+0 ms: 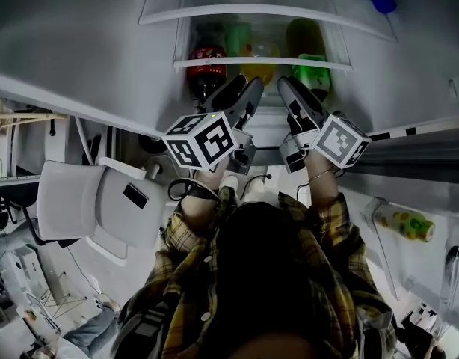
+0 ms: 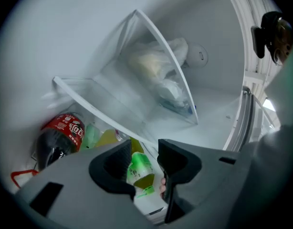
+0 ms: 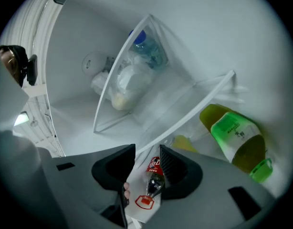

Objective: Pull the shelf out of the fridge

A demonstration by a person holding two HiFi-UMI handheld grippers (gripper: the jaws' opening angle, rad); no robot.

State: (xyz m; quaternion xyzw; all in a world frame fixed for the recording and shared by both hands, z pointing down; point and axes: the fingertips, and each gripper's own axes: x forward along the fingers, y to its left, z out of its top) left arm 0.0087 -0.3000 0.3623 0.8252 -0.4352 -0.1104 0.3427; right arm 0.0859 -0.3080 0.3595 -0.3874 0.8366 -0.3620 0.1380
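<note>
Right in front of both grippers is the shelf (image 1: 274, 63). Its white front rim runs just past the tips, and it looks fully seated in the fridge (image 1: 102, 43). The left gripper (image 1: 243, 88) and right gripper (image 1: 300, 96) are both spread wide and pinching nothing. Through each gap you only see bottles further back, under the glass.

If it were me, I'd slide each set of jaws over that front rim, one toward each end, with the glass edge between the pads. Squeeze evenly, then pull straight back and keep it level. An uneven tug would probably jam it in the side rails, and the front may need a slight lift to clear a stop.

Counts:
- Two grippers.
- Two shelves: the near one, plus another shelf (image 1: 252, 11) beyond it.
- One bag (image 3: 125, 85) on that far shelf.
- One cola bottle (image 2: 60, 135).
- One green-label bottle (image 3: 237, 140).
- At least two more yellowish-green bottles, though I can't separate them cleanly.
</note>
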